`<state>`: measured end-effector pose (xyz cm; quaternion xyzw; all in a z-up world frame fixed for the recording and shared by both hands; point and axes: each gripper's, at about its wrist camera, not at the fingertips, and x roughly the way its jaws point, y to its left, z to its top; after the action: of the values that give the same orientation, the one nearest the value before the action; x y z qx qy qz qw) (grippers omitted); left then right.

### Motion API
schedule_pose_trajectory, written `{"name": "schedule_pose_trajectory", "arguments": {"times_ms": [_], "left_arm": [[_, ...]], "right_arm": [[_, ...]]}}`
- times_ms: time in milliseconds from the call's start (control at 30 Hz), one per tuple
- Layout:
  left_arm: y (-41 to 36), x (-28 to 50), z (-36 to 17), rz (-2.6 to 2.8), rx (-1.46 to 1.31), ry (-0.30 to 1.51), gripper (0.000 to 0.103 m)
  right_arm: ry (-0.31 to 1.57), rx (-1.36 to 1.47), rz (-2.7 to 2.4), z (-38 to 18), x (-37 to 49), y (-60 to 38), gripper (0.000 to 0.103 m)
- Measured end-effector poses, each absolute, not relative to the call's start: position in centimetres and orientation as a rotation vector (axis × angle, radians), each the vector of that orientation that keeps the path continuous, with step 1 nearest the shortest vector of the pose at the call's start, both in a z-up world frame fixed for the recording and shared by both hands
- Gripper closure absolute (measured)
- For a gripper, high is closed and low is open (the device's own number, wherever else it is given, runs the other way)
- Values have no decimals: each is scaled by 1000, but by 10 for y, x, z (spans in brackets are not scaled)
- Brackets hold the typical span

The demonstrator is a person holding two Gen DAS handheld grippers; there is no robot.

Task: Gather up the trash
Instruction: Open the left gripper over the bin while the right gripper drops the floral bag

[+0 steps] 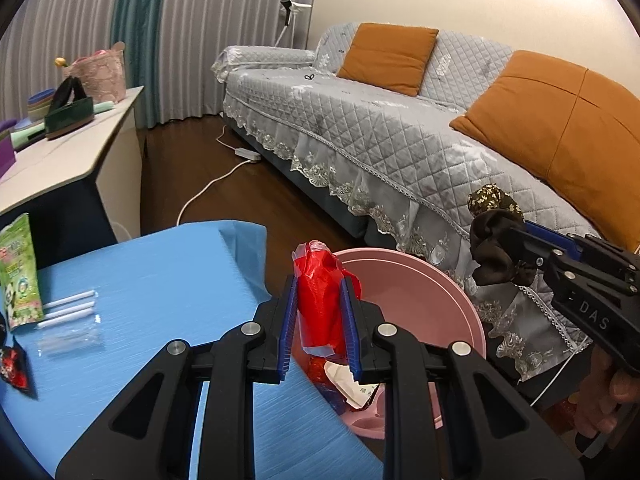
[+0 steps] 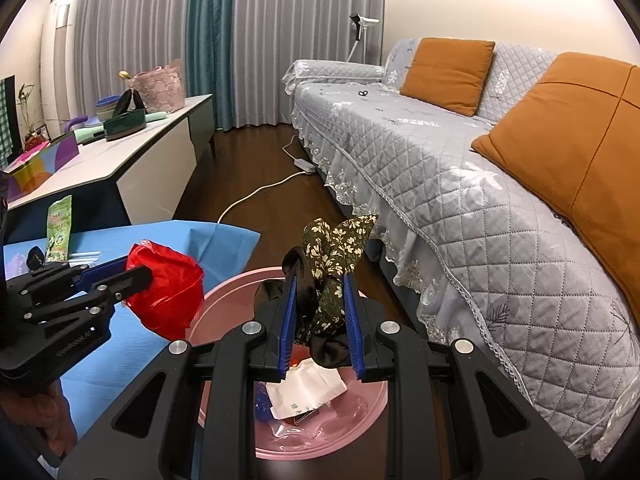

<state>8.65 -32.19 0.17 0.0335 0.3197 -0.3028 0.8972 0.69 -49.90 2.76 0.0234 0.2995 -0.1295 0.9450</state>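
My left gripper (image 1: 319, 292) is shut on a crumpled red plastic wrapper (image 1: 320, 300), held at the blue table's right edge beside the pink bin (image 1: 436, 300). The same left gripper (image 2: 134, 282) and its red wrapper (image 2: 166, 288) show at the left of the right wrist view. My right gripper (image 2: 320, 296) is shut on a bunched dark floral cloth scrap (image 2: 332, 256) above the pink bin (image 2: 236, 292), which holds white paper (image 2: 306, 388) and other scraps. In the left wrist view the right gripper (image 1: 486, 254) comes in from the right with the cloth (image 1: 494, 240).
On the blue table (image 1: 160, 280) lie a green snack packet (image 1: 18, 272), white straws in clear wrap (image 1: 70, 308) and a red-black wrapper (image 1: 14, 368). A grey-covered sofa (image 2: 460, 184) with orange cushions stands right of the bin. A white cable (image 2: 256, 194) crosses the wood floor. A sideboard (image 2: 132, 160) stands left.
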Motion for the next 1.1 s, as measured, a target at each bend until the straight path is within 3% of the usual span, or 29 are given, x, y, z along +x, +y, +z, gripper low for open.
{"name": "schedule_pose_trajectory", "arguments": {"times_ms": [467, 567, 600, 667, 1033, 1100], "left_arm": [[-337, 91, -6, -648, 70, 691, 80], [-336, 91, -7, -646, 65, 704, 76], [-334, 91, -6, -639, 60, 701, 65], [-327, 89, -3, -616, 47, 691, 58], [-281, 73, 26, -552, 36, 651, 58], [-269, 69, 32, -542, 36, 641, 58]], "right_arm": [[615, 51, -275, 26, 8, -501, 78], [620, 47, -286, 26, 9, -499, 72], [621, 50, -291, 26, 9, -499, 68], [617, 59, -302, 30, 9, -499, 64], [556, 70, -264, 54, 2, -475, 52], [537, 72, -251, 60, 0, -468, 45]]}}
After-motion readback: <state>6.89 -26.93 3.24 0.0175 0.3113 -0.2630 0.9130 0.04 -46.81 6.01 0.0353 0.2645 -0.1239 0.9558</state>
